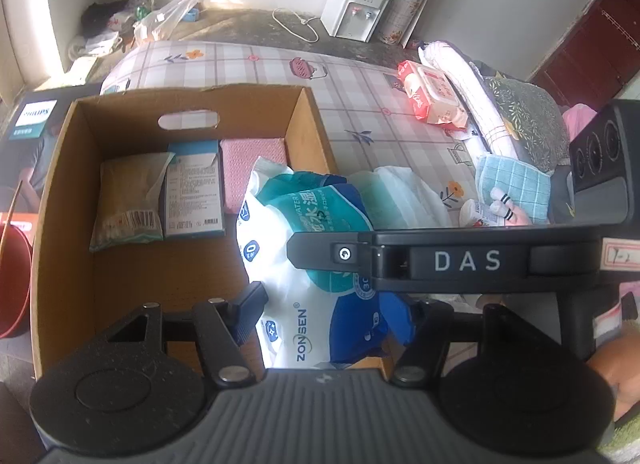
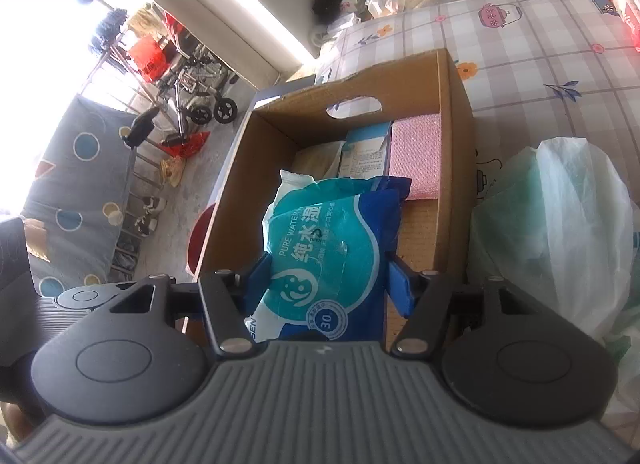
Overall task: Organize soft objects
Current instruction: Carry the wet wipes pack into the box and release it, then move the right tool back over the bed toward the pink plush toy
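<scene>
A big pack of wet wipes [image 2: 328, 260] is held between the blue pads of the right tool [image 2: 330, 284], over the open cardboard box [image 2: 452, 168]. The same pack is gripped at its lower end by the left tool [image 1: 332, 316]. Inside the box, at 12 o'clock from the pack, a pink cloth [image 2: 416, 152] and a blue-and-white carton [image 2: 366, 152] are seen. A white plastic bag [image 2: 568, 224] is seen at 3 o'clock, on the bed.

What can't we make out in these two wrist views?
- Box floor near the camera: both views, wipes pack and the gripper body cover it.
- Left hand-held gripper, far finger's contact with the pack: left view, right hand-held gripper crosses in front.
- Tan packet label: left view, too small.
- Red pack: right view, cut by the edge.
</scene>
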`<state>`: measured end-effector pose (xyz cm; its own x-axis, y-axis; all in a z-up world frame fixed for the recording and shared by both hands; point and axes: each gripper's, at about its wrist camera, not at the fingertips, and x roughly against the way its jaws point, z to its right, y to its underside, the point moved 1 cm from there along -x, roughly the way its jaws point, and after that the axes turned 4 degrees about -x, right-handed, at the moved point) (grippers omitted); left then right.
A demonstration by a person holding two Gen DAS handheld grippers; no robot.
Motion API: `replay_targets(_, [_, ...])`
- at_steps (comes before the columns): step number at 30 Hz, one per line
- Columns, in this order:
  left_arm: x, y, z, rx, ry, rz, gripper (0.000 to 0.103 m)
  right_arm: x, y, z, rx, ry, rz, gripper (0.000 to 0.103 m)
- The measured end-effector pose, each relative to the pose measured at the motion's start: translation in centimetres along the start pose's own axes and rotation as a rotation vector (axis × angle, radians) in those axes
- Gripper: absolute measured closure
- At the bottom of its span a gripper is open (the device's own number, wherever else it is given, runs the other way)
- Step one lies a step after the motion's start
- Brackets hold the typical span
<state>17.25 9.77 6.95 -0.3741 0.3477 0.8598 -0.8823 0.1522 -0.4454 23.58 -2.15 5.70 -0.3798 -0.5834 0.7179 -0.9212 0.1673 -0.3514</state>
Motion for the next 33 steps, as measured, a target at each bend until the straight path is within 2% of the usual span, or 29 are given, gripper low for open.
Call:
replay_targets(2, [-1.2, 0.9, -1.3, 0.022, 0.021, -0.018, 0.038, -1.3, 0.3, -0.2, 0.025, 0.044, -0.028, 0.040])
replay_targets(3, [-2.0, 1.1, -1.7, 0.023, 0.029, -0.036, 0.033, -1.5, 0.4, -0.2, 0.028, 0.060, -0.021, 0.040])
replay_targets(5, [-3.7, 1.7, -2.4, 0.020, 0.026, -0.080, 0.030, -1.5, 0.3, 0.5, 0.023, 0.078, -0.001, 0.040])
replay_targets(8, [-5.9, 2.4, -3.4, 0.021, -0.013, -0.126, 0.030, -0.4, 0.2, 1.9, 0.001, 0.064, 0.022, 0.040])
replay_targets(13, [-8.1, 3.0, -4.6, 0.037, -0.023, -0.174, 0.031, 1.7, 0.6, 4.1, -0.018, 0.022, 0.066, 0.040])
replay_targets(19, [-11.0, 3.5, -4.4, 0.008, -0.030, -0.263, 0.047, 4.3, 3.0, 6.4, -0.053, -0.042, 0.121, 0.040])
replay_targets(21, [-12.0, 3.5, -4.6, 0.017, -0.023, -0.284, 0.058, 4.9, 4.1, 7.0, -0.055, -0.057, 0.140, 0.040])
replay_targets(26, [-13.1, 2.9, -4.5, 0.034, -0.015, -0.276, 0.062, 5.3, 7.5, 8.6, -0.071, -0.067, 0.198, 0.040])
replay_targets(33, [-13.7, 1.6, -4.2, 0.036, -0.052, -0.248, 0.062, 6.6, 10.5, 10.0, -0.089, -0.039, 0.287, 0.040])
